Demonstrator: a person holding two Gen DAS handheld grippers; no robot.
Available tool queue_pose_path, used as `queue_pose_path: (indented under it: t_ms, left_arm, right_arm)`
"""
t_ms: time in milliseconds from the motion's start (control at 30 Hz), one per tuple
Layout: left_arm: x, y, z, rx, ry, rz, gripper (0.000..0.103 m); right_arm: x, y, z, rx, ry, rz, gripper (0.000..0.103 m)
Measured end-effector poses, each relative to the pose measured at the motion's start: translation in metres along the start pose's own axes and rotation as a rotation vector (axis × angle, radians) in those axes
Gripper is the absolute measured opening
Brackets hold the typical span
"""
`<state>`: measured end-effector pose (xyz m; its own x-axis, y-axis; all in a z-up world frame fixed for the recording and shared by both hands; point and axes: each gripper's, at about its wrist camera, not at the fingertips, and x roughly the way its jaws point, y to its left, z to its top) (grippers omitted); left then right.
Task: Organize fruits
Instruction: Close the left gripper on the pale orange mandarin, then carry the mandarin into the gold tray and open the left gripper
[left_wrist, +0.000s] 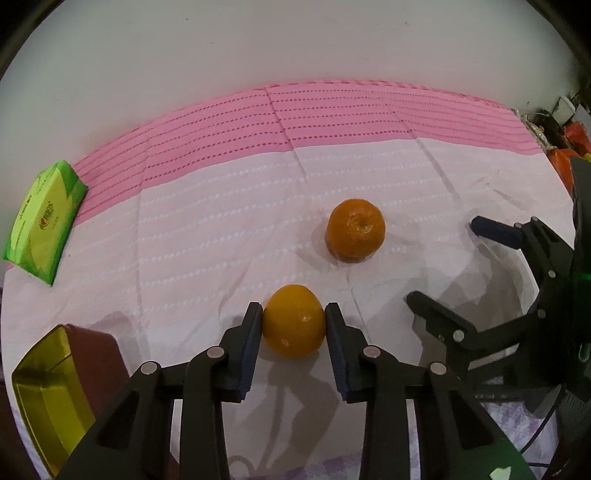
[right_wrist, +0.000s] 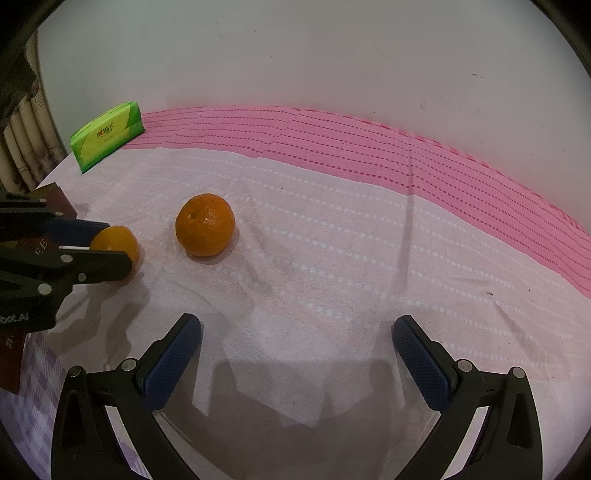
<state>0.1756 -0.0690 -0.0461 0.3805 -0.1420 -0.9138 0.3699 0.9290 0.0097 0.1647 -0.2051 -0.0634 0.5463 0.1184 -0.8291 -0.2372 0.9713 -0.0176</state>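
Two oranges lie on the pink-and-white cloth. My left gripper (left_wrist: 293, 310) is shut on the nearer orange (left_wrist: 294, 320), its pads touching both sides; it rests on or just above the cloth. This orange also shows in the right wrist view (right_wrist: 115, 242), between the left gripper's fingers (right_wrist: 110, 260). The second orange (left_wrist: 355, 229) sits free a little farther away, and shows in the right wrist view (right_wrist: 205, 230). My right gripper (right_wrist: 297, 328) is open and empty over bare cloth; it shows at the right of the left wrist view (left_wrist: 443, 258).
An open dark-red tin box with a gold inside (left_wrist: 48, 391) stands at the near left. A green tissue pack (left_wrist: 44, 218) lies at the far left by the wall, also in the right wrist view (right_wrist: 107, 134). Clutter sits past the table's right end (left_wrist: 565, 144).
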Motion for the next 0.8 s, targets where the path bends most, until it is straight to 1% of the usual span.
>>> queue_pose_path:
  t_ms: [233,400,667,800]
  left_arm:
    - [-0.011,0.007,-0.009,-0.029,-0.004,-0.007,0.031]
    - [-0.021,0.009,-0.014,-0.046,-0.004,0.006,0.031]
    - [-0.046,0.012,-0.021,-0.069,-0.04,0.004,0.031]
    - [-0.06,0.016,-0.027,-0.078,-0.058,0.014,0.031]
  right_arm:
    - [0.0,0.0,0.0,0.0,0.0,0.0,0.103]
    - [0.0,0.0,0.0,0.0,0.0,0.0,0.103]
    - [0.0,0.0,0.0,0.0,0.0,0.0,0.103]
    - [0.0,0.0,0.0,0.0,0.0,0.0,0.103]
